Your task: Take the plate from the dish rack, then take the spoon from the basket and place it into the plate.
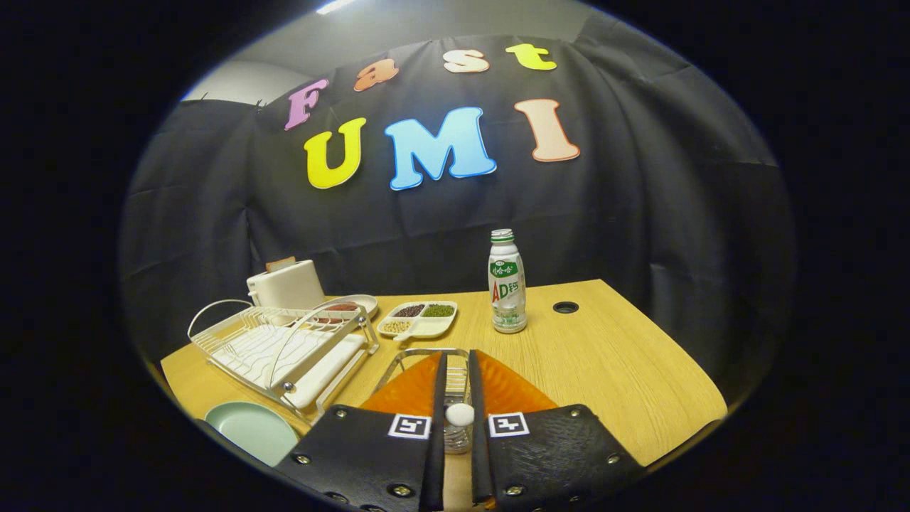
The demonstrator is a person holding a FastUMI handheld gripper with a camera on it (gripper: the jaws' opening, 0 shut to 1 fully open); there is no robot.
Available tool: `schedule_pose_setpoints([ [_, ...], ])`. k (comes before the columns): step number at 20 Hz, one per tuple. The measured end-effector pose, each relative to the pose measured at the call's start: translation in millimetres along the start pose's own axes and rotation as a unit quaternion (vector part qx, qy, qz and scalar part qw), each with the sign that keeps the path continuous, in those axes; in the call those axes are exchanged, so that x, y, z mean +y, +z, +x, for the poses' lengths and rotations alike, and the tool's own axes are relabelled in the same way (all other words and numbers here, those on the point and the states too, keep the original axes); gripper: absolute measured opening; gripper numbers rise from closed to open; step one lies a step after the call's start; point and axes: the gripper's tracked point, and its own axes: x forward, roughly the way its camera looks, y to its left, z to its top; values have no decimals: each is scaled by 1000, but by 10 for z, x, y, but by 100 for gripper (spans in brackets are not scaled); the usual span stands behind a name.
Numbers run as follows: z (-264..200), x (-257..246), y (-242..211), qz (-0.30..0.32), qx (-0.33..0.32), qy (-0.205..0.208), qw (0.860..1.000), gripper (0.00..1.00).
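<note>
Claw [456, 387] is nearly closed, fingers [438, 398] almost parallel with only a thin slot between them. White rounded spoon [459, 414] end sits in that slot, low down near the finger bases. Both fingers look pressed against it, so reads as clamped on the spoon. Rest of the spoon can't be made out; something clear and blurry shows in the slot just under the white end.

Wire basket [421, 353] rim shows directly around and just ahead of the fingertips, so the claw is over or in the basket.

Plate [250, 429], pale green, lies flat on the table [604, 370] to the left of the fingers, just in front of the rack [284, 345]. Rack is white wire with a white tray under it, no plate in it.

Beyond the rack: white toaster [286, 284] against the wall, with a shallow dish [352, 306] beside it holding something dark red. Next to that, just past the basket, a white divided tray [419, 318] with beans or grains in separate compartments.

Bottle [507, 283] stands upright beyond the fingers, slightly right, green label, well apart from the basket. Round cable hole [566, 307] in the tabletop to the right of the bottle.
</note>
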Motion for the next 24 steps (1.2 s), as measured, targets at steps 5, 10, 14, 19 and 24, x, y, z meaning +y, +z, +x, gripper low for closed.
schedule_pose_setpoints([
  [5, -167, 87, 117, -11, 14, 2, 1000, 8],
  [10, -326, 86, 474, -16, 13, -11, 1000, 8],
  [14, -529, 145, 801, -39, 3, -18, 999, 8],
  [19, -860, 304, 1112, -25, -6, -32, 999, 8],
  [24, -1196, 487, 1214, -27, 5, -44, 999, 8],
])
